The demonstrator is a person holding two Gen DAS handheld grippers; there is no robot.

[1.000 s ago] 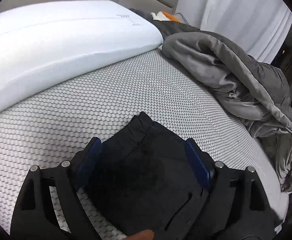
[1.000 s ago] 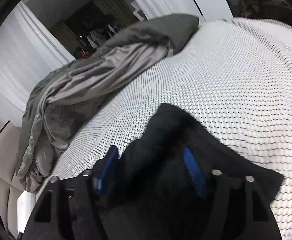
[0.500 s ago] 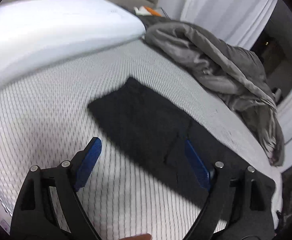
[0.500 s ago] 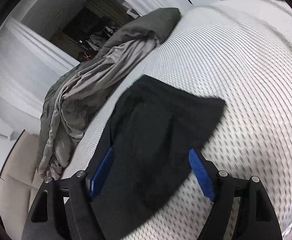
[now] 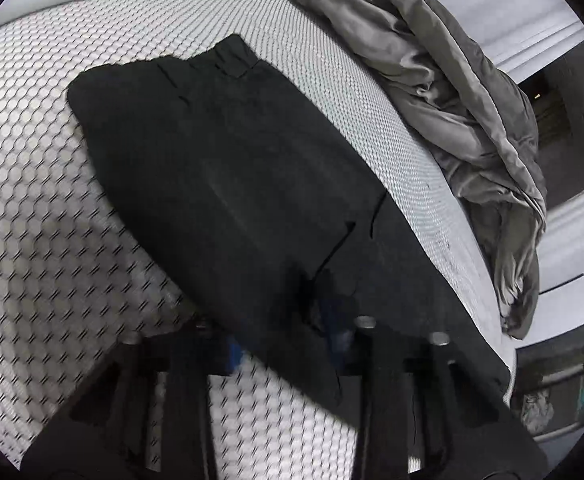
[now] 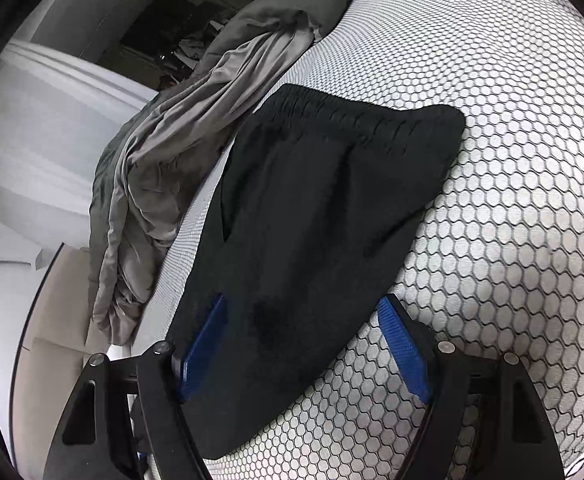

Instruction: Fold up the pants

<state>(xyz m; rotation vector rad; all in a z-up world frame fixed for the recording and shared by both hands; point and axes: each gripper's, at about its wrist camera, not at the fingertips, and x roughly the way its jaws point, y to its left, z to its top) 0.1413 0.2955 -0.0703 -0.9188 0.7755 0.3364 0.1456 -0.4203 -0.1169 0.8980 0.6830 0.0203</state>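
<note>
Honeycomb-patterned mattress carries the black pants at frame center, grey blanket bunched at left. We see our left gripper, jaws just closing, pinching the pants' near edge. Our right gripper straddles the fabric, jaws wide.

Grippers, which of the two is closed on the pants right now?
The left gripper: its jaws have just closed, pinching the black pants' near edge. The right gripper stands wide open, pads straddling the fabric without pressing it.
</note>
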